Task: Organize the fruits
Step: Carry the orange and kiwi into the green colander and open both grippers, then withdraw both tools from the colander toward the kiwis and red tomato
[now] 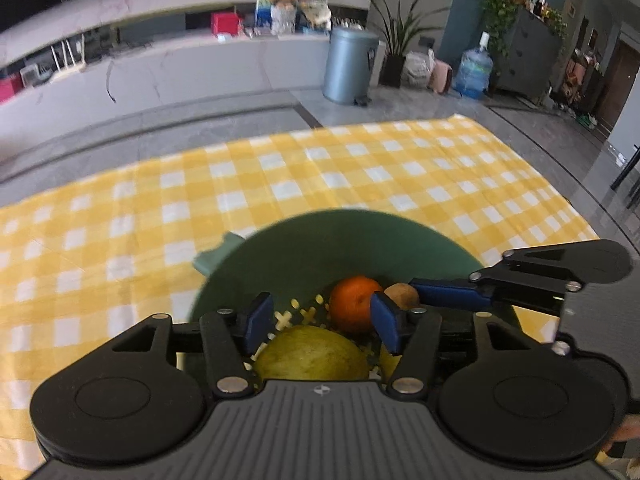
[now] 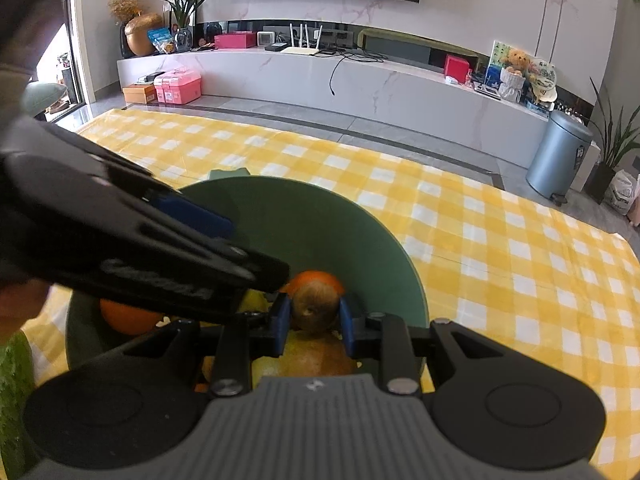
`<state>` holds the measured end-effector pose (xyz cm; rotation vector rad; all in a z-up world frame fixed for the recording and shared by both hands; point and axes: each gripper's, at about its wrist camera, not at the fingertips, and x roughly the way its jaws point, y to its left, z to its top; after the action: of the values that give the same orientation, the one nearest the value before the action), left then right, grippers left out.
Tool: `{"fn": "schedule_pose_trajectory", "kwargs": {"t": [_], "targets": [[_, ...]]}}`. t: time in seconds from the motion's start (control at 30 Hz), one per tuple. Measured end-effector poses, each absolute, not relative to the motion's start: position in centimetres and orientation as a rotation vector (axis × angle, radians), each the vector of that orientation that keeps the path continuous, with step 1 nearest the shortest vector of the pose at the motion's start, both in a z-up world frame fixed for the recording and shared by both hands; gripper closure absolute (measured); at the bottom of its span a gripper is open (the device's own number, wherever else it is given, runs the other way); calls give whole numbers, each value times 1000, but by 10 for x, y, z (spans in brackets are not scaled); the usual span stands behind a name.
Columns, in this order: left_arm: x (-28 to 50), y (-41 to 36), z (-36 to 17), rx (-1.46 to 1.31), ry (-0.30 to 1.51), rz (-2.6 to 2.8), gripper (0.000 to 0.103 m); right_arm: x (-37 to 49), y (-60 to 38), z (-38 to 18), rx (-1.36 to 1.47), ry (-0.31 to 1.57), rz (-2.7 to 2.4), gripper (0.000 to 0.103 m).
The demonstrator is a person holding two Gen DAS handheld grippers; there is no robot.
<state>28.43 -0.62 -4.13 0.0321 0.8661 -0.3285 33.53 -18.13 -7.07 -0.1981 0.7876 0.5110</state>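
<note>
A green basket (image 1: 320,240) sits on the yellow checked cloth (image 1: 280,168), also in the right wrist view (image 2: 320,224). It holds an orange (image 1: 352,302), a yellow-green pear (image 1: 312,354) and a brown kiwi (image 1: 402,295). My left gripper (image 1: 322,320) is open above the pear, over the basket. My right gripper (image 2: 314,320) is shut on the kiwi (image 2: 314,306) inside the basket, above an orange (image 2: 316,279). A second orange (image 2: 128,318) lies at the basket's left. The right gripper's arm (image 1: 520,280) reaches in from the right.
The cloth (image 2: 500,248) spreads beyond the basket on all sides. A green striped thing (image 2: 14,392) shows at the left edge. Beyond the table are a marble TV bench (image 2: 360,80), a grey bin (image 2: 556,156) and potted plants.
</note>
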Motion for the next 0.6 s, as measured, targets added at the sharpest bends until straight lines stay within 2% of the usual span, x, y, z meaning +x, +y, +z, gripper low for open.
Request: {"fn": "schedule_pose_trajectory", "kwargs": {"t": [0.3,0.6], "targets": [[267,6,-17,34,840,-276,37,349,-167,-78,-211,870,512,80],[244,13,-12,33,853,-284,37,344,-167,-75,-204,867,499,79]]}}
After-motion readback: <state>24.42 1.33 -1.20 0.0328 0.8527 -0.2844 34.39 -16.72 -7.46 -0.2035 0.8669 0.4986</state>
